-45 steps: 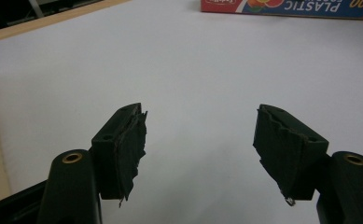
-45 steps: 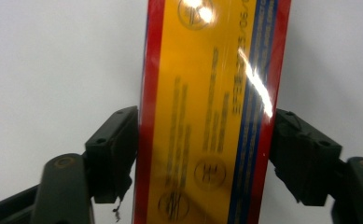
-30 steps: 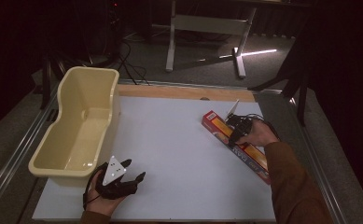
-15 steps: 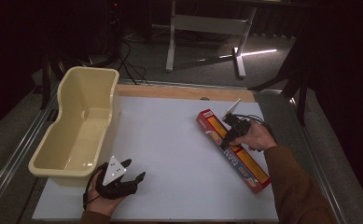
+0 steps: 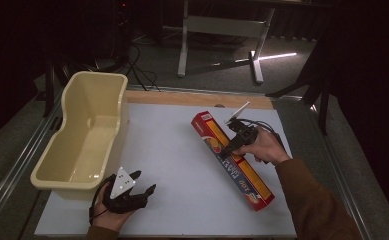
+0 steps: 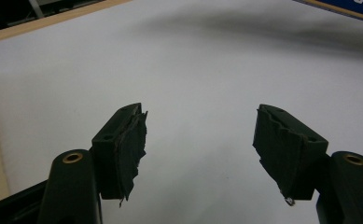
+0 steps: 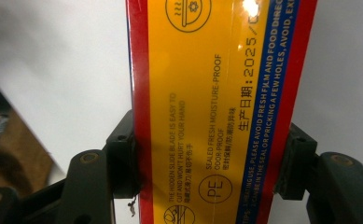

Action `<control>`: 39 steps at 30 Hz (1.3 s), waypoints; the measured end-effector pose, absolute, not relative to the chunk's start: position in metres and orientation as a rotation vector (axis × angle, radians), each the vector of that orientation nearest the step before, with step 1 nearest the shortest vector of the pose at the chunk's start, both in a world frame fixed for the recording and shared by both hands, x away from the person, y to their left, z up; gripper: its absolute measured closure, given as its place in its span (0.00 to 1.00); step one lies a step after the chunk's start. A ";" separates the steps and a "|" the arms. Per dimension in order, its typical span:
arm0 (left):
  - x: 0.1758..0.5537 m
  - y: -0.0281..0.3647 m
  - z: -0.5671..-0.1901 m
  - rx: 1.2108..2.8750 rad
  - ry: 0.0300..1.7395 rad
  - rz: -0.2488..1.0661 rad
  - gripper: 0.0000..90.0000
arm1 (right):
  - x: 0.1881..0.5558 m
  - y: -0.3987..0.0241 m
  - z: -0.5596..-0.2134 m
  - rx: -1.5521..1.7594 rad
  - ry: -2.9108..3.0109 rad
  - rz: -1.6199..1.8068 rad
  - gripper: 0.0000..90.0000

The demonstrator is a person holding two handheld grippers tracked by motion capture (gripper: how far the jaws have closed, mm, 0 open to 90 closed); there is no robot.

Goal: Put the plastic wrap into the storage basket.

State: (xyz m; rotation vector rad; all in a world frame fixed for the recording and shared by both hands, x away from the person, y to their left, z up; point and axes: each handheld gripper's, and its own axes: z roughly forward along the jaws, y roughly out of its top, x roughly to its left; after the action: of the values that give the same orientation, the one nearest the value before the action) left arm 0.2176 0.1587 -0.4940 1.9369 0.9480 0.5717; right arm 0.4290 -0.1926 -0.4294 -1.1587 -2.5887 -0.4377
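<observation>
The long, narrow red-and-yellow cardboard box of cling film [image 5: 232,160] lies slantwise to the right of the cream plastic tub [image 5: 82,145], with the right gripper [image 5: 230,148] clamped across its width near the middle and the left gripper [image 5: 143,189] resting with jaws wide and empty just in front of the tub on the white tabletop [image 5: 172,150]. The box looks light and stiff but glossy, so a hold near its middle should keep it from tipping, and a hard squeeze could dent its thin walls.

tub [image 5: 84,137]: on table [image 5: 182,150], left edge | box [image 5: 232,160]: right of centre, slanting from far-left to near-right, clamped across its width in right gripper [image 5: 234,142] | left gripper [image 5: 132,192]: near edge, just before tub's near end, jaws apart over bare table | tub and box well apart
</observation>
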 end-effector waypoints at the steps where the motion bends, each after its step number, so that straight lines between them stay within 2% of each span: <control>1: 0.218 0.159 -0.494 1.936 0.948 0.572 0.37 | 0.428 -0.190 -0.428 -1.142 -2.587 -0.452 0.43; 39: 0.218 0.157 -0.493 1.933 0.940 0.576 0.37 | 0.421 -0.131 -0.387 -1.093 -2.305 -0.909 0.43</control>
State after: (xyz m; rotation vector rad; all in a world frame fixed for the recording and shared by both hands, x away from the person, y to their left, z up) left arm 0.2182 0.1572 -0.4933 1.9331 0.9397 0.5758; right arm 0.4211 -0.1312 -0.3865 -1.0932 -2.3045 -0.9094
